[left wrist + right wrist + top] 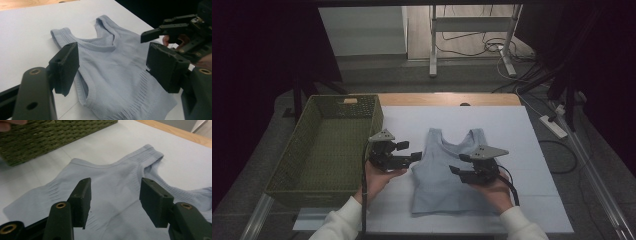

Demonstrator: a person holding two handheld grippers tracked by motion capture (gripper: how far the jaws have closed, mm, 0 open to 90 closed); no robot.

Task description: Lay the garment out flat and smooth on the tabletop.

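Note:
A light blue sleeveless top lies flat on the white table cover, straps toward the far side. My left gripper stands open at the top's left edge, by the armhole, jaws pointing right with nothing between them. In the left gripper view the top lies beyond its jaws. My right gripper is over the right half of the top, jaws pointing left and open. In the right gripper view its jaws stand apart above the cloth, not touching it.
A green woven basket with nothing in it stands at the left, touching the cover's edge, and appears as a wall in the right gripper view. The wooden table edge runs along the back. A power strip and cables lie on the floor to the right.

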